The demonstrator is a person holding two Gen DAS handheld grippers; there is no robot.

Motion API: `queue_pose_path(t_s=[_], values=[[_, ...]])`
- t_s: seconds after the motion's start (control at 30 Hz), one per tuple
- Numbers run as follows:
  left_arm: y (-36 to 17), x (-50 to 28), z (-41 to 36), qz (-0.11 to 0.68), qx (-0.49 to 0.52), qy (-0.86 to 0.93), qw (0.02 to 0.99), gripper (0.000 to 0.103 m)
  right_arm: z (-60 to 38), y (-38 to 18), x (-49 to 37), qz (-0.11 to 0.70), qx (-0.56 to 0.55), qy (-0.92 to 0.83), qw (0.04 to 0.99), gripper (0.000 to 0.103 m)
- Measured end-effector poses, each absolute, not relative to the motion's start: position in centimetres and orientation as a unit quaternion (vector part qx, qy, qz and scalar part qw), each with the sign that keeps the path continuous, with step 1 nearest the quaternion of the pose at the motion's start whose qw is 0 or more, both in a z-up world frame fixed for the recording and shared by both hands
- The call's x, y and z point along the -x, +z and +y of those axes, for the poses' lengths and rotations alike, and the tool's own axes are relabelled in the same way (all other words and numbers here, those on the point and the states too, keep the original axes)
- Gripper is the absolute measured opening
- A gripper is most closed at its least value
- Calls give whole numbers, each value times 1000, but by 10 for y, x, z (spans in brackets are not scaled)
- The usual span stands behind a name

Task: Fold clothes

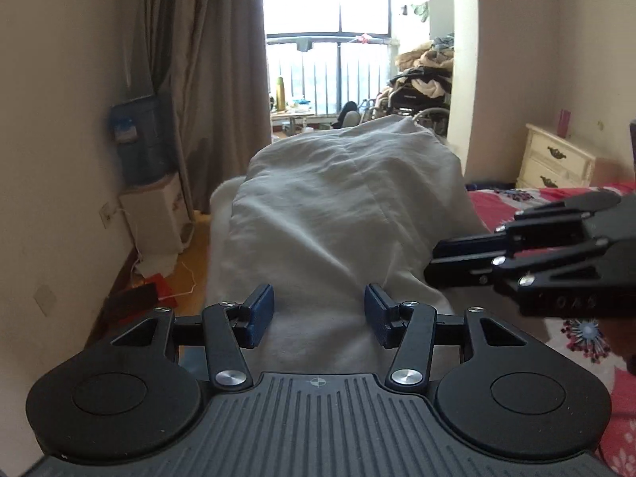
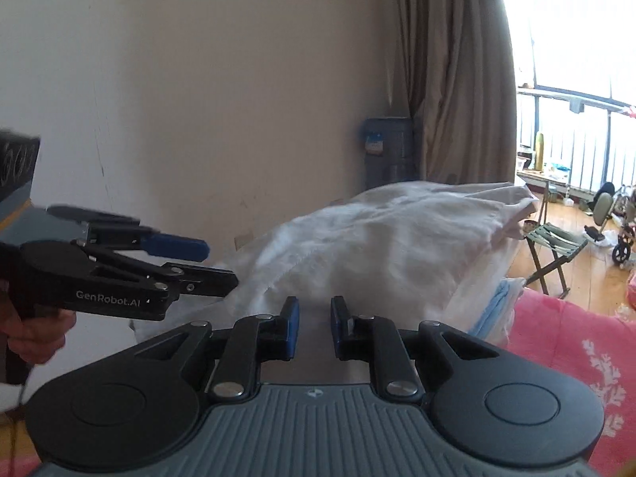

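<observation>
A pale grey garment lies spread lengthwise over a raised surface, running away from me toward the window. It also shows in the right wrist view, rumpled, on top of white and light blue layers. My left gripper is open, its blue pads wide apart just above the garment's near end, holding nothing. It shows from the side in the right wrist view. My right gripper is open with a narrower gap, over the garment's near edge, empty. It shows at the right of the left wrist view.
A pink flowered bedspread lies to the right. A cream bedside cabinet stands by the far right wall. A water dispenser and curtain are at the left. A folding stool stands on the wood floor beyond.
</observation>
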State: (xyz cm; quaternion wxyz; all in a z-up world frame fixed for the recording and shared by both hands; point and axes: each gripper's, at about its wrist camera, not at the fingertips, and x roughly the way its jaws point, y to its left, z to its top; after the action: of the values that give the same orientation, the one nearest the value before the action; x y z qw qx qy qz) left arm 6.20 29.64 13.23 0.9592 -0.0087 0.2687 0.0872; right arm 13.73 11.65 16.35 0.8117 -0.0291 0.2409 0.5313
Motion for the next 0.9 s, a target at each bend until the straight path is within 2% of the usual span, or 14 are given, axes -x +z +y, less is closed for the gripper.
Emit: queue_pose_path(t_s=[0.07,0.13,0.17,0.27,0.33,0.4,0.43,0.5,0.6,0.73,0.9], values=[[145,-45,292,248,0,108,963,51,109,167,-124,256,39,525,811,21],[162,-23,289,233,5,126,964,53,102,171,-111,271,48,518,810,34],[170,-12,283,234,9,136,963,55,97,172,-104,281,54,514,809,46],[180,19,257,256,27,151,955,68,67,160,-73,346,62,482,803,55],[176,34,237,272,37,145,950,85,51,151,-54,371,58,463,803,64],[168,46,217,278,47,139,949,97,42,145,-38,359,64,443,819,80],[163,51,208,281,54,141,948,100,38,143,-33,354,72,430,828,83],[153,59,193,287,69,149,944,101,32,141,-21,349,82,408,839,97],[141,69,183,304,104,164,933,103,23,142,-7,344,90,391,849,102],[130,83,175,319,158,187,916,103,11,145,12,332,100,372,861,103],[131,101,163,327,150,209,909,103,-4,150,32,316,109,348,876,103]])
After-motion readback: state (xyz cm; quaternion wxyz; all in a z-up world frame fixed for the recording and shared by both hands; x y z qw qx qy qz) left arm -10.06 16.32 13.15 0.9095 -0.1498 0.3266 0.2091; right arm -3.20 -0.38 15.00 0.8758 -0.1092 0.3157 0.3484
